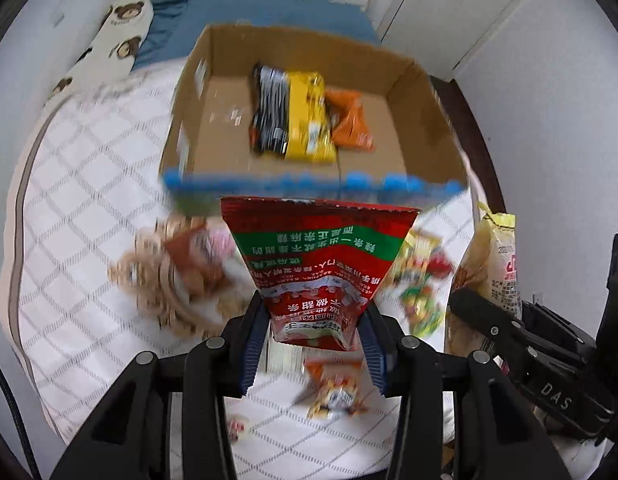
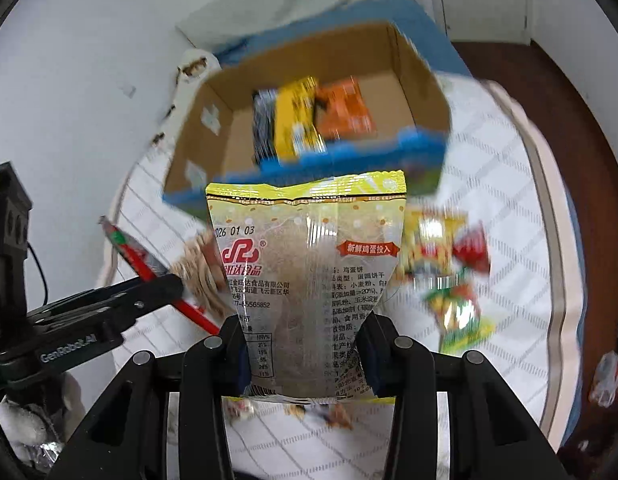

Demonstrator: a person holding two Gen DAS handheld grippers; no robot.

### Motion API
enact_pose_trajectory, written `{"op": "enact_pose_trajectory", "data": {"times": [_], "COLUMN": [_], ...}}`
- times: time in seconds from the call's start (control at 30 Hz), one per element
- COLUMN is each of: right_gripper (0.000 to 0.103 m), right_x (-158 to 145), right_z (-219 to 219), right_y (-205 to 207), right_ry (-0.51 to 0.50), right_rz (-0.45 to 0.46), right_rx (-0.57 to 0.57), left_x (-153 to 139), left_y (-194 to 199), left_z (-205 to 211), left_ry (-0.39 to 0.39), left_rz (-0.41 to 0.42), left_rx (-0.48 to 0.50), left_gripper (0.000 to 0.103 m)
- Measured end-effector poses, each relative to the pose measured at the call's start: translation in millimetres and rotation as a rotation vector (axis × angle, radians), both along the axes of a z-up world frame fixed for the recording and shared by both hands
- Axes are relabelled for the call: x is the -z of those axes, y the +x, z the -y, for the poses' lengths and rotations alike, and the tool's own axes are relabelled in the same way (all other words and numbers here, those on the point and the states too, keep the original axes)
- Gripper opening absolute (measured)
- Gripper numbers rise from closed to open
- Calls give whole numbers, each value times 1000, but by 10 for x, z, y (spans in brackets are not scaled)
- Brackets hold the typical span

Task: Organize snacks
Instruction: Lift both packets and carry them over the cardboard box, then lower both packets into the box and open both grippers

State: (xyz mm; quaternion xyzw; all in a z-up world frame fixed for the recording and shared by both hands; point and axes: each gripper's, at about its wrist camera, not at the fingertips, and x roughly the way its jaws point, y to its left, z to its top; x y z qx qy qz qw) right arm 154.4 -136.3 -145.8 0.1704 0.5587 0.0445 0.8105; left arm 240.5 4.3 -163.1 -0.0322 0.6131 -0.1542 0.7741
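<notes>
My left gripper (image 1: 315,330) is shut on a red and green snack bag (image 1: 319,256), held up just short of the near wall of an open cardboard box (image 1: 419,136). My right gripper (image 2: 303,354) is shut on a pale yellow egg-biscuit bag (image 2: 309,248), also held before the box (image 2: 423,88). Inside the box lie a black and yellow packet (image 1: 293,118) and an orange packet (image 1: 351,120). The right gripper and its bag show at the right edge of the left wrist view (image 1: 489,264). The left gripper shows at the left of the right wrist view (image 2: 109,304).
The box stands on a white quilted bed (image 1: 85,200). Loose snack packets lie on the quilt: a brown one (image 1: 177,272), colourful ones (image 1: 421,280), and small ones (image 1: 333,390) near me. A bear-print pillow (image 1: 117,36) and white wall are on the left; brown floor (image 2: 549,88) lies on the right.
</notes>
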Motion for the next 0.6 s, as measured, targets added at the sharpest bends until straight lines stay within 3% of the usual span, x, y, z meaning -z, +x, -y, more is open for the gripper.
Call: {"op": "enact_pose_trajectory", "data": {"times": [0.23,0.4,0.6], "right_gripper": [45,45,45], "right_x": [-211,-25,356], "right_z": [191,388,521], "right_y": [1000,1720,2456], "right_ry": [-87,-128,-214], "right_rz": [30,-34,-110], "right_rx": [-4,4,-14], "left_x": [-134,33,465], "left_y": [1021,1687,2318], "left_z": [94,93,77], "left_ry": [54,143,252], "left_rz": [6,-29,-98], "left_rx": [-5,-14,-23], "left_gripper": [41,41,41]}}
